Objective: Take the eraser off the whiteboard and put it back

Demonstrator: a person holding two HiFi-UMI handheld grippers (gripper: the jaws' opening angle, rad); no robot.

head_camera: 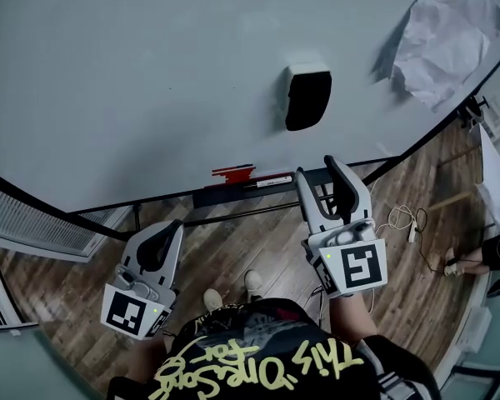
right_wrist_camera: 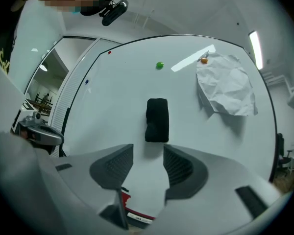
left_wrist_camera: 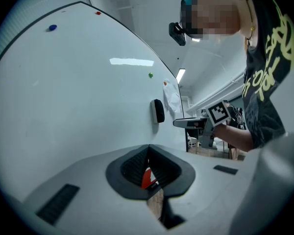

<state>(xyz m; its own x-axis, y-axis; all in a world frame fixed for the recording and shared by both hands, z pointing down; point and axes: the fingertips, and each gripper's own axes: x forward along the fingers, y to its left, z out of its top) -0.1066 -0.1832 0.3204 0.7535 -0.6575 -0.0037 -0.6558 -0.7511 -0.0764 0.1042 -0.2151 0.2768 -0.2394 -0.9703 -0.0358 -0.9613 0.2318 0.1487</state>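
A black eraser [right_wrist_camera: 157,120] sticks to the whiteboard [right_wrist_camera: 103,97], its long axis upright. The right hand-held gripper [right_wrist_camera: 148,153] is released and empty. It points at the board just below the eraser, its gap matching the eraser's narrow width. The left hand-held gripper [head_camera: 171,232] is clenched on nothing, farther from the eraser. The scene fits an eraser about to be taken, or one just put back.

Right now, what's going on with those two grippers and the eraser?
Right gripper open, empty, facing the eraser. Left gripper shut, empty. Eraser on the whiteboard, not touched. Nothing in the way.
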